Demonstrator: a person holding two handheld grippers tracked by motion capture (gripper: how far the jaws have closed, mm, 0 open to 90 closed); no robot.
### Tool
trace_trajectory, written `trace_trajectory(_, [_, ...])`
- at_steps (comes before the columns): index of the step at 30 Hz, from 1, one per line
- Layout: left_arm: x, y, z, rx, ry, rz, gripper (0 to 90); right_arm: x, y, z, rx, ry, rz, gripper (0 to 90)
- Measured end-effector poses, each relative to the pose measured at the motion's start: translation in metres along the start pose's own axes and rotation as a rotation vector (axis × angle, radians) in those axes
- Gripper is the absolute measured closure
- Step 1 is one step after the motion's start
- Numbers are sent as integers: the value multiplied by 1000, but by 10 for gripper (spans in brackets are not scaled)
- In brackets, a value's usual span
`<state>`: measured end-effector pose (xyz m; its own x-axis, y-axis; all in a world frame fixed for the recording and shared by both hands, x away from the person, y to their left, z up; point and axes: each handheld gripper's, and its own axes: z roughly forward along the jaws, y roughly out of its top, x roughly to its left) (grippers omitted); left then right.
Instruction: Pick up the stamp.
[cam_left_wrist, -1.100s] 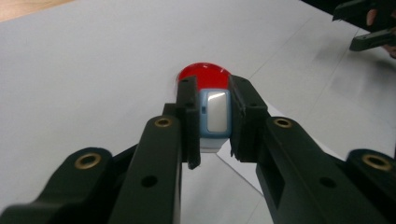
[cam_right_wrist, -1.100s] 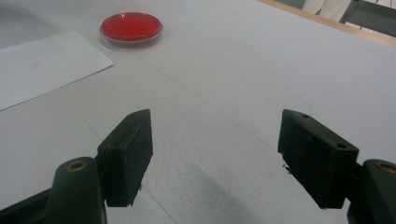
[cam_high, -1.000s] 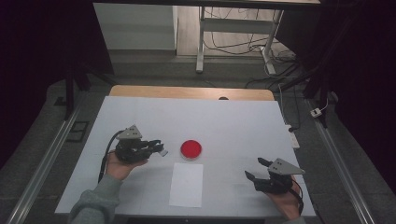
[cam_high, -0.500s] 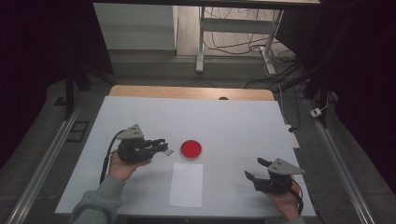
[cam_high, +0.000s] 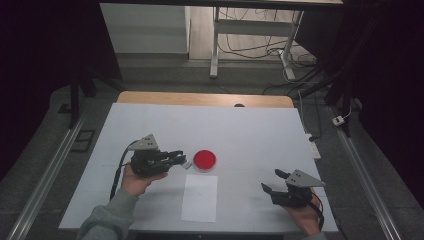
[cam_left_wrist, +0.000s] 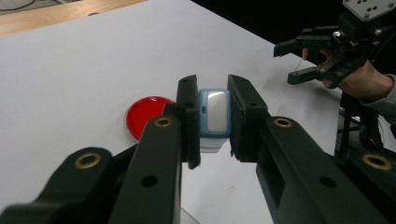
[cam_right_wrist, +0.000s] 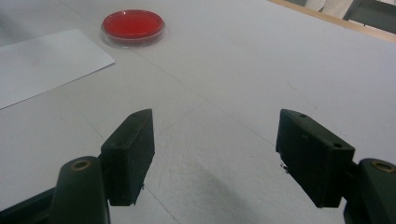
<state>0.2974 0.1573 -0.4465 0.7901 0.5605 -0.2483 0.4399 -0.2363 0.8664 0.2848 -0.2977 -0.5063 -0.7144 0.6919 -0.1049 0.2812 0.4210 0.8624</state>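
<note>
High view, left of centre: your left gripper (cam_high: 176, 159) was clamped on a small blue-and-white block (cam_left_wrist: 214, 114), held just left of the red dish (cam_high: 204, 159) and above the white sheet (cam_high: 200, 197). That block sat only between the tips of the pads, so a tilt of your wrist could have let it slip and drop onto the dish. At lower right, your right gripper (cam_high: 272, 182) stood wide and empty, too far off to catch it.

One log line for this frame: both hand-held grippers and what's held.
left hand-held gripper: shut on small blue-and-white block, beside red round dish | right hand-held gripper: open, nothing held, above white table
</note>
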Motion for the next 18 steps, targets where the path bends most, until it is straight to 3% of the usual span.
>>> trace_trajectory(18, [-18,2,21,16,-52,31,753,0,0,2,-1,4,-3,281])
